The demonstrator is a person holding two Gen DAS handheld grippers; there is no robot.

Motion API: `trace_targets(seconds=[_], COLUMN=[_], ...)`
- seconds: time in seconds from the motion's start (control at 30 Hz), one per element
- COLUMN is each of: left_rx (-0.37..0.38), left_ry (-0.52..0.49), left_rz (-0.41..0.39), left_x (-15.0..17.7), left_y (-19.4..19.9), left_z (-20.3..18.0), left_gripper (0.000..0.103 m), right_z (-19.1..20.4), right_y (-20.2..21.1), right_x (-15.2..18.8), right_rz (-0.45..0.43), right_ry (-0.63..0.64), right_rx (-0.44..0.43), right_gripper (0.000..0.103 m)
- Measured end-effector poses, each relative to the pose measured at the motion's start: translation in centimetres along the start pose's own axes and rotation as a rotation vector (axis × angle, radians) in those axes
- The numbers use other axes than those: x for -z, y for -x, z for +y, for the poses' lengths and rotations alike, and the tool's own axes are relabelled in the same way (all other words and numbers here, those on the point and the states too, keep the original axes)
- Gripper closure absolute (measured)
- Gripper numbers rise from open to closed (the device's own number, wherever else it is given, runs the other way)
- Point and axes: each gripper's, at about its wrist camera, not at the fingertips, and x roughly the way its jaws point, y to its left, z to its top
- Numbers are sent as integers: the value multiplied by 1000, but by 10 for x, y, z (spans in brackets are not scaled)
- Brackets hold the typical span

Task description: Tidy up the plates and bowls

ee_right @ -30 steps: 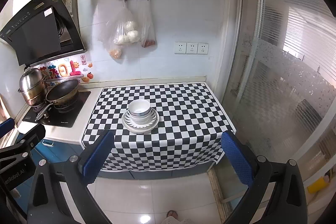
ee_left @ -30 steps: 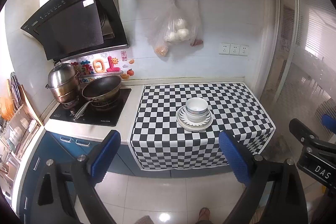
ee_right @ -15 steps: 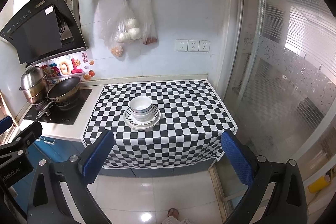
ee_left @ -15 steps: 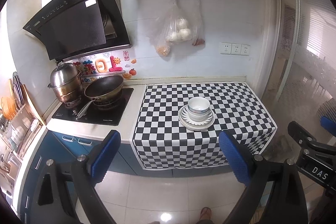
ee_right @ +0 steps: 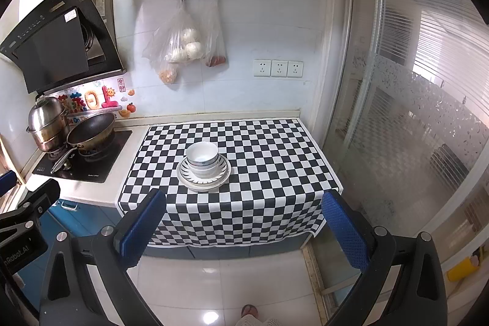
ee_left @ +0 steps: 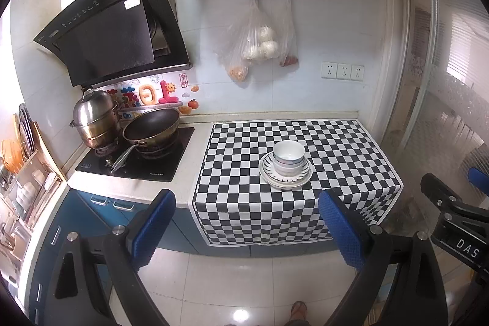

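Bowls [ee_left: 288,161] sit nested in a stack on top of the plates [ee_left: 285,175], and that whole pile rests near the middle of the checkered cloth [ee_left: 351,161] covering the surface [ee_left: 183,185]. From where I steer, the left gripper [ee_left: 246,220] and the right gripper [ee_right: 243,222] both hang out over the floor, short of the surface's front edge, each with its blue pads spread wide and nothing between them.

Seen from the left wrist, the pile lies ahead and a little to the right of centre; seen from the right wrist, it lies ahead and a little to the left. So it sits roughly between my two grippers, well apart from both, and neither looks clearly nearer. The pile is round, so no long axis dictates an approach angle.

Crockery stacked like this fits two readings: a finished tidy pile with me backed off, or a pile waiting to be sorted or carried elsewhere. I cannot tell which.
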Motion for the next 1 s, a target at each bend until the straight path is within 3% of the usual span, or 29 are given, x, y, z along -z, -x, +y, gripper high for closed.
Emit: trace_targets(seconds=[1.0], left_rx=[-30], left_ry=[-1], left_rz=[-22], left_x=[1], left_y=[8], left_z=[-5], left_gripper=[7], right_z=[3], right_y=[4], right_x=[4], right_rz=[4], right_ry=[11], right_rx=[0], right_gripper=[0])
